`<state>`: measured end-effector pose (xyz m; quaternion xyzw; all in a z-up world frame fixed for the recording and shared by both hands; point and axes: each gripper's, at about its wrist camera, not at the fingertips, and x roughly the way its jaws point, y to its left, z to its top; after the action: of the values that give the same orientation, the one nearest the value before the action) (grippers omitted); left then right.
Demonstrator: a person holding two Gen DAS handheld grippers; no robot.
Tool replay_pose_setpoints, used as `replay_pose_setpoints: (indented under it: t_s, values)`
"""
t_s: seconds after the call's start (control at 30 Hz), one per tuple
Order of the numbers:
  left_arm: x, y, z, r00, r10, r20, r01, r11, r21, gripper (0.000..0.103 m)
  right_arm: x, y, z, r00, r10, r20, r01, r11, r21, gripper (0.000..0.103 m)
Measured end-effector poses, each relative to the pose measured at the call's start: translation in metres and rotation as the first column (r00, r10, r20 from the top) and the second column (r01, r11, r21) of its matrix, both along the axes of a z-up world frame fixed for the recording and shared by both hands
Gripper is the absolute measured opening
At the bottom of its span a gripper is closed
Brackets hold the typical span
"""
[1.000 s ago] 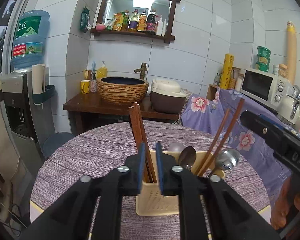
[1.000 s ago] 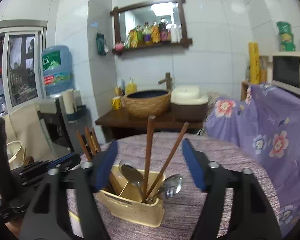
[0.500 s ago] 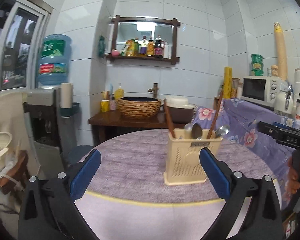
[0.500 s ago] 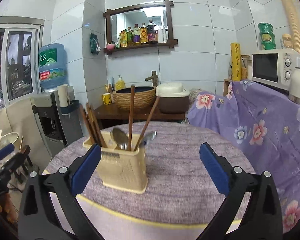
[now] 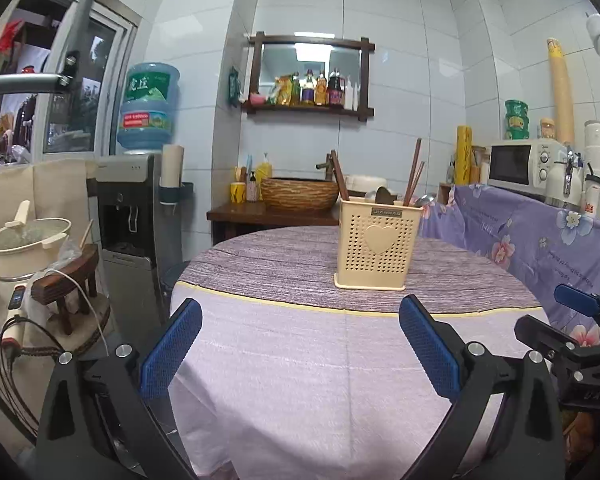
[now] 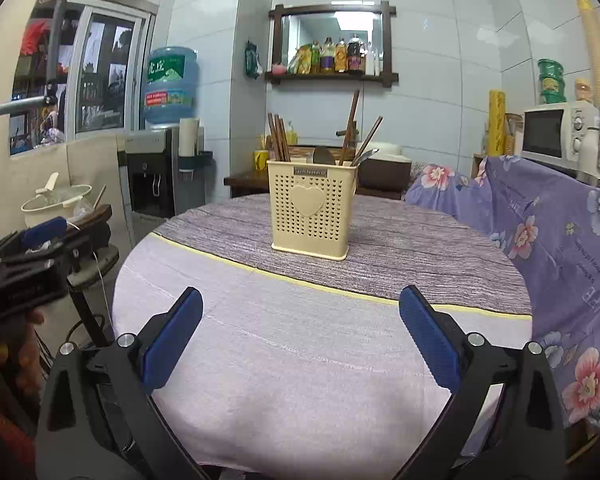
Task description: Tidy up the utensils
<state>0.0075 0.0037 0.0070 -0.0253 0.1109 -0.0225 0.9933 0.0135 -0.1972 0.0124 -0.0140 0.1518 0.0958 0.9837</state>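
Nearest, the left tongs and right tongs both gape wide, holding nothing, low over the bench edge and well short of the utensil holder. The holder stands upright mid-bench, heart face toward the cameras. Beyond its rim, chopsticks and spoons stand handle-down; their long axes run near vertical, some chopsticks leaning right. Likely risk: the tall, light holder could tip if nudged, since the leaning sticks load one side.
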Motion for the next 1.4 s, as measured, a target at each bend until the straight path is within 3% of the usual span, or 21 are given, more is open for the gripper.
replay_pose_setpoints:
  t_s: [0.1, 0.27, 0.63, 1.4]
  values:
    - [-0.017, -0.001, 0.001, 0.999, 0.01, 0.037, -0.011, 1.0, 0.015, 0.098, -0.017, 0.001, 0.006, 0.999, -0.002, 0.046, 0.002, 1.0, 0.007, 0.097]
    - [-0.018, 0.002, 0.004, 0.999, 0.003, 0.033, -0.004, 1.0, 0.017, 0.098, -0.021, 0.004, 0.015, 0.997, -0.002, 0.077, 0.003, 1.0, -0.009, 0.097]
    - [-0.024, 0.004, 0.003, 0.999, 0.009, 0.04, -0.008, 1.0, -0.016, 0.098, -0.016, -0.002, 0.02, 0.997, -0.009, 0.076, 0.008, 1.0, 0.003, 0.097]
    - [-0.024, -0.005, 0.004, 0.998, -0.046, 0.034, 0.047, 0.999, -0.004, 0.098, -0.013, -0.003, 0.017, 0.998, -0.005, 0.061, 0.005, 1.0, 0.007, 0.097]
